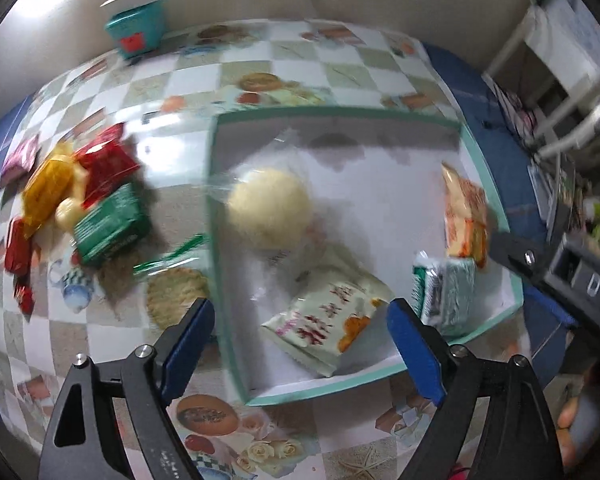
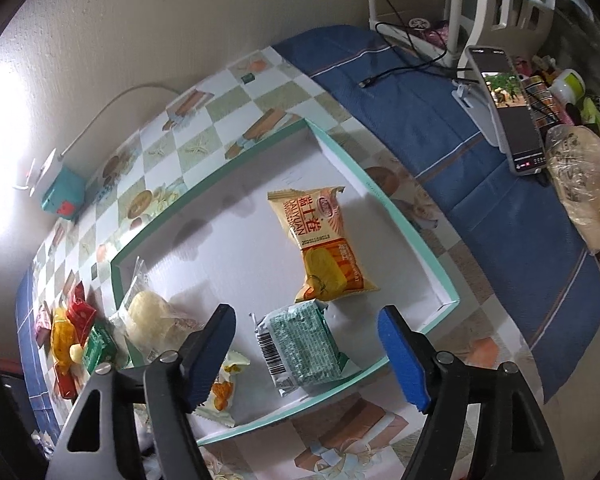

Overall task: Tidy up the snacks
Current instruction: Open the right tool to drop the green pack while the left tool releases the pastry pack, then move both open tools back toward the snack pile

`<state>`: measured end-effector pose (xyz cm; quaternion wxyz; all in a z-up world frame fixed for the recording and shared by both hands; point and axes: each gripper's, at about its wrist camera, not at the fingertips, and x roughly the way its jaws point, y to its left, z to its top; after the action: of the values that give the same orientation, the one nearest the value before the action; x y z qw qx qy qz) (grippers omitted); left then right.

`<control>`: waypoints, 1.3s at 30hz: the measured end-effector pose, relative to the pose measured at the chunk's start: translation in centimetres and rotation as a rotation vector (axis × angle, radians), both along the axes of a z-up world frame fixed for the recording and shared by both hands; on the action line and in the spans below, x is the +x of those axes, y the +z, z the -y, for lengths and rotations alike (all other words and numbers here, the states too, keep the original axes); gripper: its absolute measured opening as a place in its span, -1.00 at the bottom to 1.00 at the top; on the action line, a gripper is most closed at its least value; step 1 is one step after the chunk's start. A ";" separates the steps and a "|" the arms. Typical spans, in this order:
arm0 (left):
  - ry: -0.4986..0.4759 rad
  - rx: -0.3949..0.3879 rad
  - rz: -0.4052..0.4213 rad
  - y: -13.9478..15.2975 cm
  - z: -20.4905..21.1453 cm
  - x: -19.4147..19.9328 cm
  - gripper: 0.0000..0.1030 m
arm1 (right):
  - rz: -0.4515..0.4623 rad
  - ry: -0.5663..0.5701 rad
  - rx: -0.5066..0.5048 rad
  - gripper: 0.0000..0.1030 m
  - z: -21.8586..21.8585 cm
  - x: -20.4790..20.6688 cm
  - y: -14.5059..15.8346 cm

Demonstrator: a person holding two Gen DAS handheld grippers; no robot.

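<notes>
A shallow white box with a mint-green rim [image 2: 410, 232] sits on a table with a checked, picture-printed cloth [image 1: 340, 68]. Four snacks lie inside the box. A round pale-yellow bun in a clear wrapper [image 1: 269, 213] is by the left wall. A pale-green snack packet with red writing [image 1: 326, 322] lies close to the front wall. A small green-and-white packet with a barcode [image 2: 300, 348] lies near the front right corner. An orange-and-yellow wafer packet [image 2: 322, 246] lies just behind the barcode packet, and the two look like they touch.

The left gripper [image 1: 300, 344] hangs above the pale-green packet. Its blue pads [image 1: 414, 348] are wide apart and hold nothing. The right gripper [image 2: 306, 356] hangs above the barcode packet. Its blue pads [image 2: 400, 360] are also wide apart and hold nothing.

More snacks wait outside the box, on the cloth to its left. There is a pile of red, yellow and green wrapped snacks [image 1: 88, 196]. A round flat cracker in a clear wrapper [image 1: 177, 294] lies just beside the box's left wall. A small teal box [image 1: 136, 30] stands at the back by the wall.
</notes>
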<state>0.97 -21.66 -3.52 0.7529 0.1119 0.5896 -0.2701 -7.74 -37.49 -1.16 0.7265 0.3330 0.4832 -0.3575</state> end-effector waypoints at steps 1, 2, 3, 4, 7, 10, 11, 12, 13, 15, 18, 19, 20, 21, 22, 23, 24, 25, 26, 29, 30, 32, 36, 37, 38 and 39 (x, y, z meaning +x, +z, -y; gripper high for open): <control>0.038 -0.009 -0.009 0.2 -0.8 0.6 0.72 | -0.002 -0.002 -0.001 0.65 0.0 -0.1 0.0; 0.079 -0.017 -0.015 0.2 -1.6 1.3 0.72 | -0.005 -0.004 -0.002 0.67 0.1 -0.1 0.0; 0.124 -0.024 -0.019 0.3 -2.6 2.0 0.72 | -0.007 -0.004 -0.001 0.67 0.1 -0.1 -0.1; 0.182 -0.030 -0.020 0.5 -4.0 2.9 0.72 | -0.010 -0.004 0.000 0.67 0.1 -0.1 -0.1; 0.308 -0.030 -0.021 0.5 -6.7 4.7 0.72 | -0.021 0.000 -0.002 0.70 0.0 0.0 -0.4; 0.422 -0.052 -0.037 0.6 -10.3 6.5 0.74 | -0.035 0.006 -0.019 0.98 -0.3 0.3 -0.5; 0.453 -0.060 -0.041 0.4 -11.3 7.1 0.74 | -0.032 0.009 -0.026 1.00 -0.5 0.4 -0.5; 0.494 -0.066 -0.045 0.5 -12.6 7.6 0.82 | -0.029 0.011 -0.031 1.00 -0.6 0.5 -0.4; 0.521 -0.067 -0.044 0.5 -13.5 8.0 0.95 | -0.028 0.019 -0.037 1.00 -0.8 0.7 -0.3; 0.578 -0.070 -0.034 0.6 -15.3 8.7 0.97 | -0.032 0.032 -0.048 1.00 -1.2 1.0 -0.3; 0.651 -0.066 -0.032 0.7 -18.2 9.7 0.97 | -0.045 0.045 -0.058 1.00 -1.7 1.5 -0.3; 0.679 -0.067 -0.030 0.8 -19.2 9.9 0.97 | -0.047 0.048 -0.059 1.00 -1.9 1.7 -0.3; 0.695 -0.067 -0.030 0.7 -19.9 10.1 0.97 | -0.047 0.051 -0.060 1.00 -2.1 1.8 -0.4; 0.714 -0.065 -0.031 0.7 -20.6 10.4 0.97 | -0.047 0.055 -0.061 1.00 -2.4 2.0 -0.3; 0.736 -0.063 -0.032 0.7 -21.6 10.6 0.97 | -0.046 0.060 -0.061 1.00 -2.7 2.2 -0.3; 0.751 -0.062 -0.032 0.7 -22.3 10.8 0.97 | -0.045 0.066 -0.060 1.00 -3.0 2.5 -0.4; 0.769 -0.060 -0.032 0.7 -23.0 10.9 0.97 | -0.044 0.072 -0.059 1.00 -3.3 2.7 -0.4; 0.787 -0.058 -0.032 0.7 -23.7 11.0 0.97 | -0.042 0.080 -0.058 1.00 -3.7 3.0 -0.4; 0.800 -0.057 -0.032 0.6 -24.2 11.2 0.97 | -0.041 0.091 -0.057 1.00 -4.2 3.5 -0.5; 0.855 -0.069 -0.037 0.6 -26.4 11.5 0.97 | -0.032 0.123 -0.052 1.00 -5.7 4.7 -0.6; 0.868 -0.075 -0.041 0.5 -27.0 11.4 0.97 | -0.027 0.140 -0.047 1.00 -6.3 5.2 -0.7; 0.897 -0.086 -0.053 0.3 -28.2 11.6 0.97 | -0.021 0.176 -0.043 1.00 -7.7 6.2 -0.8; 0.941 -0.088 -0.068 -0.2 -30.1 11.7 0.97 | -0.025 0.248 -0.046 1.00 -10.7 8.1 -1.2; 0.954 -0.090 -0.070 -0.2 -30.7 11.8 0.97 | -0.026 0.272 -0.043 1.00 -11.6 8.7 -1.4; 0.960 -0.091 -0.070 -0.2 -30.9 11.8 0.97 | -0.025 0.287 -0.040 1.00 -12.3 9.1 -1.6; 0.968 -0.092 -0.070 -0.2 -31.3 11.7 0.97 | -0.025 0.304 -0.034 1.00 -12.9 9.5 -1.9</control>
<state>12.72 9.68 -3.74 0.7759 -0.2177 0.5864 0.0818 1.80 -24.59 -3.04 0.7718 0.2388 0.5311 -0.2556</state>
